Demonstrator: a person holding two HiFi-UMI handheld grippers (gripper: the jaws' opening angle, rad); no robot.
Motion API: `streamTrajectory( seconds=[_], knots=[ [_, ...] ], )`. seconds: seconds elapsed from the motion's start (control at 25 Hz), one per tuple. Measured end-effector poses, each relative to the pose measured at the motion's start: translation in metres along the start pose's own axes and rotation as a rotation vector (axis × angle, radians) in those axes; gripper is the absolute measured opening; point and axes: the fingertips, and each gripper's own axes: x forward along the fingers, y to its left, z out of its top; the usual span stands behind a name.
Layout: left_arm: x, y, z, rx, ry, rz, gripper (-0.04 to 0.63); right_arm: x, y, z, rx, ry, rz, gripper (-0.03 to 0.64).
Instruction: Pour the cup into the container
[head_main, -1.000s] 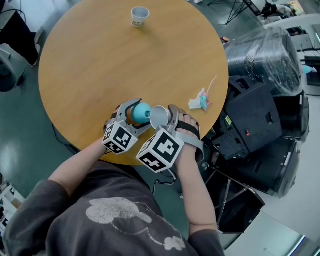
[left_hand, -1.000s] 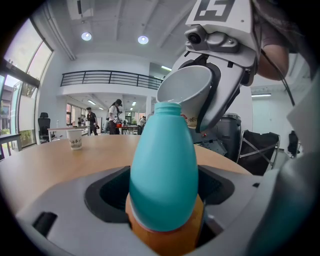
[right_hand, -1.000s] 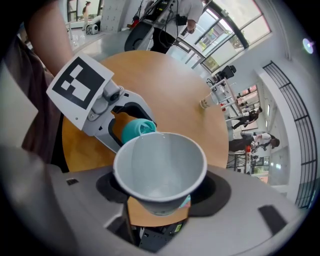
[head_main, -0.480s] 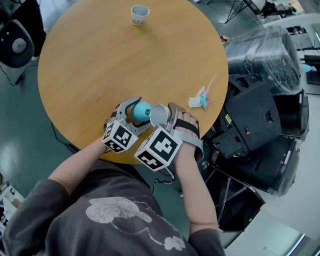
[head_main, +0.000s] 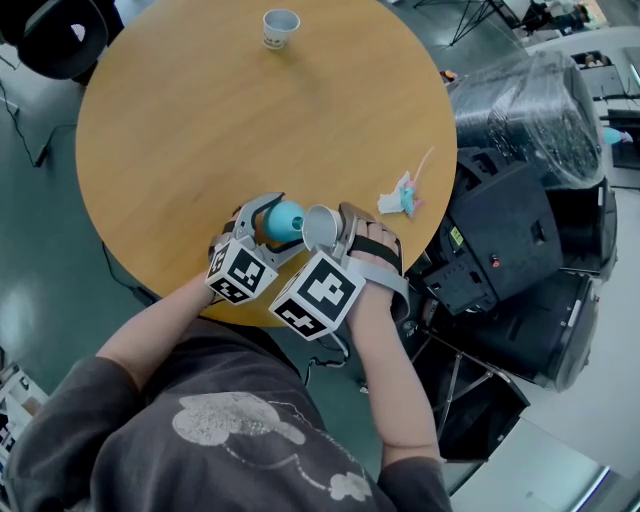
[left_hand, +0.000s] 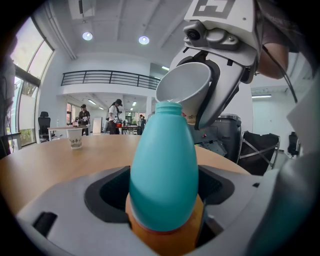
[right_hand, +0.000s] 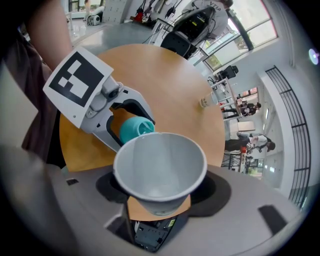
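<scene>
Head view: round wooden table, with both claws low at its near edge. The left claw is closed on a teal bottle that leans toward the right. The right claw grips a pale paper cup, tipped with its open end toward the bottle's mouth. The two are touching or very nearly so (can't settle which from above). A second cup stands upright at the far edge, well apart. A small white, teal and pink object lies near the right rim. Black cases sit on the floor beside the table.

Left gripper view: the jaws stand wide, pressed on both sides of the bottle. Its lower part is orange and its upper part teal. The cup hangs tilted just above and behind the mouth, with its rim right at the opening.

Right gripper view: the jaws clamp the cup low on its wall, partway open around it. The inside shows plain grey-white wall. The bottle's mouth sits just beyond the cup's far lip.
</scene>
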Motion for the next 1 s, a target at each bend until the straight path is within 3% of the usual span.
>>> streamTrajectory(
  seconds=[0.4,1.0],
  knots=[
    [0.0019,-0.0005,-0.0016,-0.001,0.000,-0.002,0.405,0.0002,0.0001,-0.0012,-0.010,-0.003,-0.013,0.287],
    [0.0020,0.0024,-0.0003,-0.008,0.000,-0.003,0.404,0.0006,0.0001,0.0058,0.088,-0.083,-0.008,0.288]
  ],
)
